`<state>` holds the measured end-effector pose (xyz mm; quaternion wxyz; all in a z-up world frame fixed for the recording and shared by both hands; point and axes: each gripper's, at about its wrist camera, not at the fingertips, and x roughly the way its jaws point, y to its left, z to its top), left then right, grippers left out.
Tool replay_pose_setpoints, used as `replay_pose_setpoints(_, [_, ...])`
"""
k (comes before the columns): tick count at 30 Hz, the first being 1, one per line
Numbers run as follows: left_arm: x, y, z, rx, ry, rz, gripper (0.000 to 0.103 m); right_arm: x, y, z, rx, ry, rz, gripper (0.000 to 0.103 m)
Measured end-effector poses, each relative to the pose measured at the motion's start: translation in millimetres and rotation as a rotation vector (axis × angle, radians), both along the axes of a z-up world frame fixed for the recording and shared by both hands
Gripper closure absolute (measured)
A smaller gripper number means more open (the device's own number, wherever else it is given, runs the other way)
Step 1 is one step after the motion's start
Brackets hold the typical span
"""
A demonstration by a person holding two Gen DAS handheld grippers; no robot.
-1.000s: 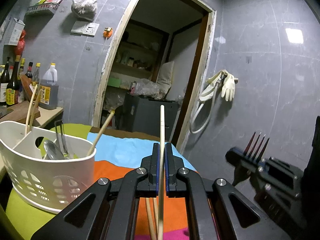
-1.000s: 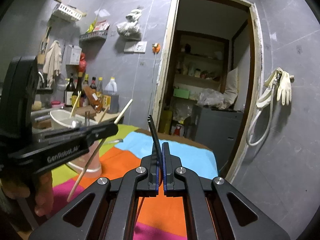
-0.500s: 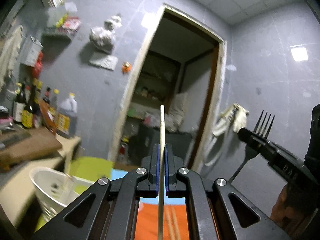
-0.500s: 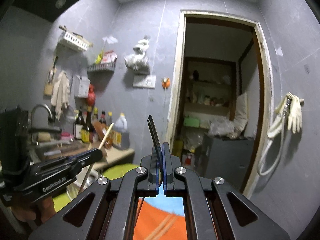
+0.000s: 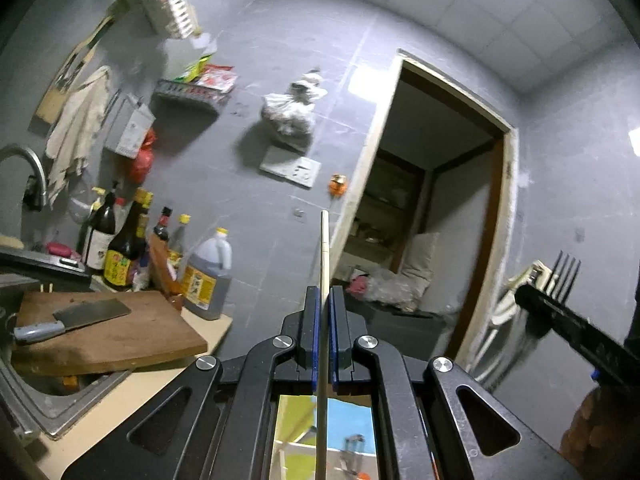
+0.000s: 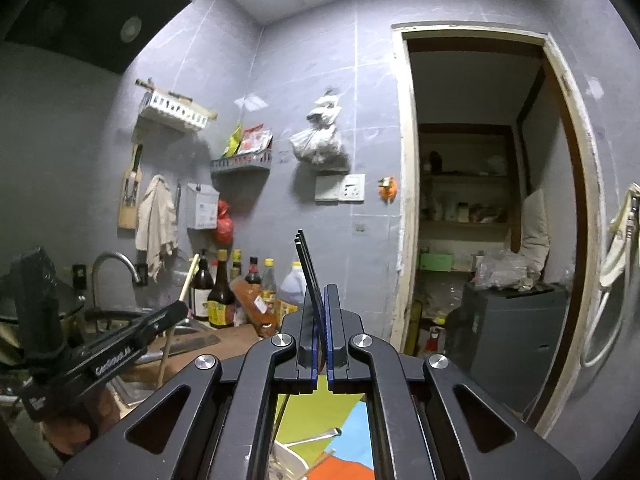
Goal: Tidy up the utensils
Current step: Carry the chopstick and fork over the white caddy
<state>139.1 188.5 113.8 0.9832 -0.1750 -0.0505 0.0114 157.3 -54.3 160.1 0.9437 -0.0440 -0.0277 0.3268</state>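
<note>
Left hand-held gripper (image 5: 324,312): pressed together on a pale chopstick (image 5: 324,256), pointing level at the grey tiled wall.
Chopstick: upright between the blue pads, top end poking above the fingertips, lower end running down past the bottom edge of the left wrist view.
Right hand-held gripper (image 6: 322,308): pinching a dark fork (image 6: 306,260), held level, facing the wall and the doorway (image 6: 480,200).
Fork: tines up, seen edge-on in the right wrist view; in the left wrist view, four tines standing above the black fingertips at the right edge.
Bench (image 5: 132,392): low on the left, carrying a wooden cutting board (image 5: 104,336) with a cleaver (image 5: 72,320) lying on it.
Bottles (image 5: 124,248): a row standing against the wall behind the board, a large jug (image 5: 208,276) at its right end.
Sink tap (image 6: 116,268): curved, left of the bottles.
Cloth below: green, blue and orange patches glimpsed through each gripper's frame; details blurred.
</note>
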Motion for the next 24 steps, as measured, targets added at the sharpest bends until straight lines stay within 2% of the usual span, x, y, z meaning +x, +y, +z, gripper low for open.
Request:
replay_pose_setpoints(5, [16, 18, -17, -0.05, 0.019, 0.036, 0.101, 12, 20, -20, -0.062, 0.02, -0.01, 0.102])
replay_pose_setpoints(13, [34, 24, -38, -0.054, 0.045, 0.112, 0.101, 33, 34, -49, -0.117, 0.092, 0.0, 0.102])
replay_pose_setpoints(24, [31, 31, -33, -0.076, 0.022, 0.113, 0.101, 45, 39, -69, -0.146, 0.154, 0.029, 0.102])
